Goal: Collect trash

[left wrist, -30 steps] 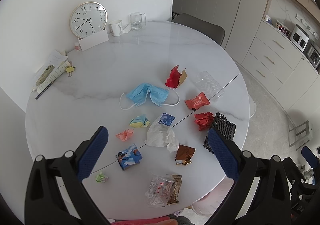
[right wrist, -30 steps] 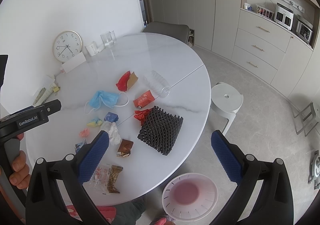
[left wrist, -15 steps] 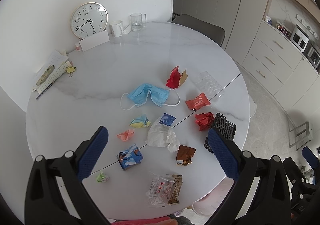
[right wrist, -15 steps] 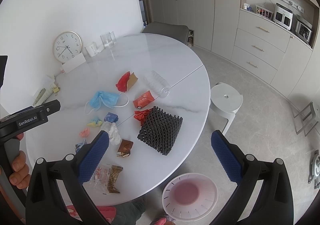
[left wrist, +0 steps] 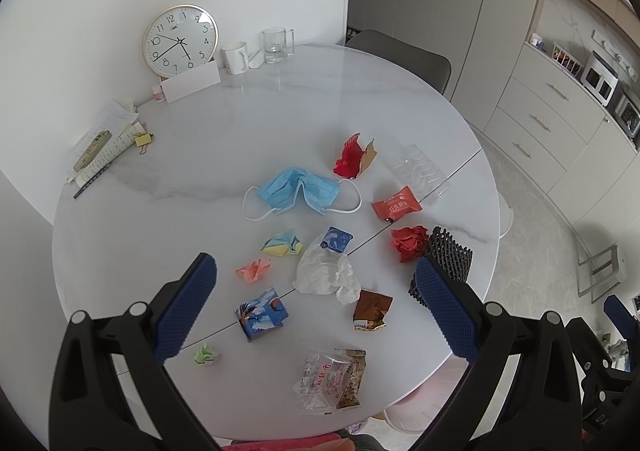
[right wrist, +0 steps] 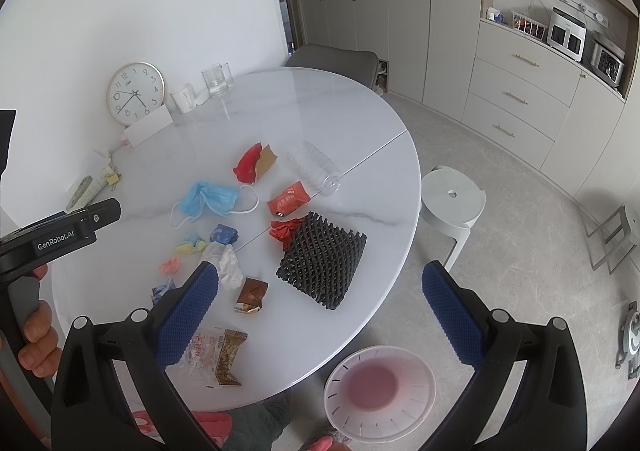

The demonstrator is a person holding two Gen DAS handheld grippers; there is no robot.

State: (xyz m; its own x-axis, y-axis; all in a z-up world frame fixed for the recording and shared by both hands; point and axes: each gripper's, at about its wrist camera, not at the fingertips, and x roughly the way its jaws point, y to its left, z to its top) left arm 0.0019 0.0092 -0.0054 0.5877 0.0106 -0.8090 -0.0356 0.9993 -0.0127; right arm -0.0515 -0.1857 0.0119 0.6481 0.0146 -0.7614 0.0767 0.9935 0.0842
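Observation:
Trash lies scattered on a round white marble table (left wrist: 280, 123): a blue face mask (left wrist: 298, 191), red torn paper (left wrist: 352, 157), a clear plastic tray (left wrist: 420, 173), an orange-red wrapper (left wrist: 396, 205), a crumpled white tissue (left wrist: 326, 271), a brown wrapper (left wrist: 370, 309), a clear snack bag (left wrist: 330, 377) and a black foam net (right wrist: 322, 261). My left gripper (left wrist: 316, 307) hovers open above the table's near part, holding nothing. My right gripper (right wrist: 318, 309) is open and empty over the table's near right edge. A pink-bottomed white bin (right wrist: 380, 385) stands on the floor below.
A clock (left wrist: 180, 39), a white mug (left wrist: 235, 57) and a glass mug (left wrist: 276, 45) stand at the table's far side by the wall. Papers and a pen (left wrist: 104, 149) lie at the left. A white stool (right wrist: 452, 203) and a grey chair (right wrist: 336, 57) stand by the table.
The left wrist view has drifted very slightly; the trash sits a touch lower and rightward in the frame. Nothing on the table has moved, and both grippers stay open.

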